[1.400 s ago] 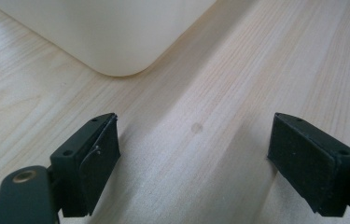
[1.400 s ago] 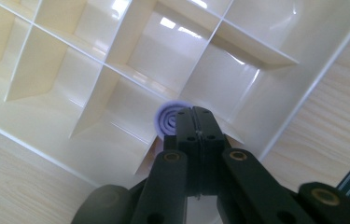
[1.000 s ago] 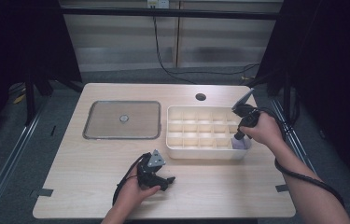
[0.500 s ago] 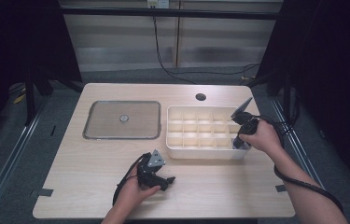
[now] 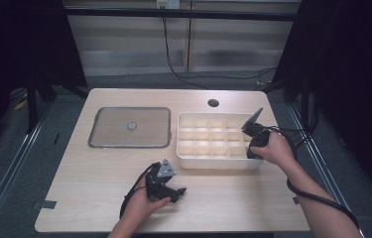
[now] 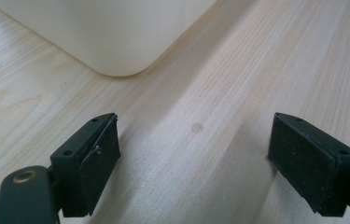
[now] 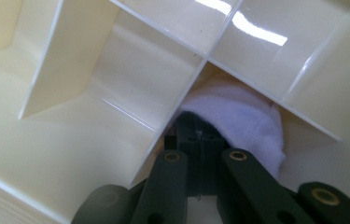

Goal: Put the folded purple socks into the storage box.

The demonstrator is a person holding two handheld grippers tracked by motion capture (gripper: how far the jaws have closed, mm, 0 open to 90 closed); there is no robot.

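A cream divided organizer box (image 5: 188,161) stands right of centre on the wooden table. My right gripper (image 5: 252,152) reaches down into its near right corner compartment. In the right gripper view the jaws (image 7: 197,136) are pressed together on a bunched white cloth (image 7: 247,119) that lies in that compartment against the thin dividers (image 7: 182,98). My left gripper (image 5: 176,192) rests low over the table in front of the box, held by a hand. Its jaws (image 6: 193,154) stand wide open with only bare wood between them, and the box's rounded corner (image 6: 116,42) is just ahead.
A shallow metal tray (image 5: 101,141) with a small round knob (image 5: 132,126) at its middle lies at the left. A cable hole (image 5: 213,103) sits near the table's far edge. Cables trail from both grippers. Dark floor surrounds the table.
My right gripper has shifted slightly nearer and lower in the box's right-hand corner compartment. The left gripper has stayed put.
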